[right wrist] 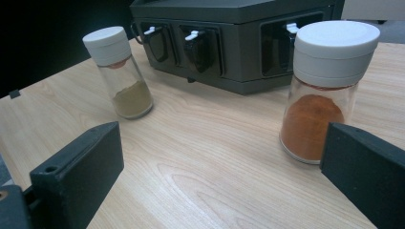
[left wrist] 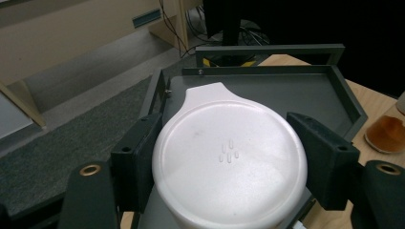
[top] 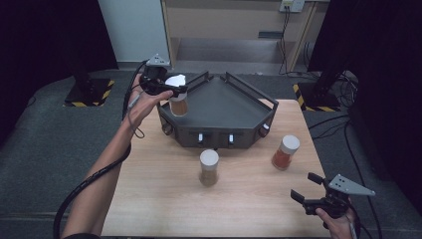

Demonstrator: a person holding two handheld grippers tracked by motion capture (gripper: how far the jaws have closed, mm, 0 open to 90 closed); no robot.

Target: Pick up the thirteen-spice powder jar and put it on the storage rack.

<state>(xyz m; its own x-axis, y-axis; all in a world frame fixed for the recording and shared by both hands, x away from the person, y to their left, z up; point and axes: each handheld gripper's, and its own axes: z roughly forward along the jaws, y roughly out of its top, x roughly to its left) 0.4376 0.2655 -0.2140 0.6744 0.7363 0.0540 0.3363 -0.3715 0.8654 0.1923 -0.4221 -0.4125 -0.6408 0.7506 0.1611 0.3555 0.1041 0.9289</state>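
My left gripper is shut on the white lid of a spice jar with brown powder, holding it over the left corner of the dark rack's top tray. Both black pads press the lid's sides. On the wooden table stand a jar of olive-brown powder and a jar of orange powder, both white-lidded. My right gripper is open near the table's front right corner, its jaws wide apart with nothing between them.
The rack has a railed top tray and latches on its front face. The wooden table ends close to the right gripper. Grey carpet, black stands and cables surround the table.
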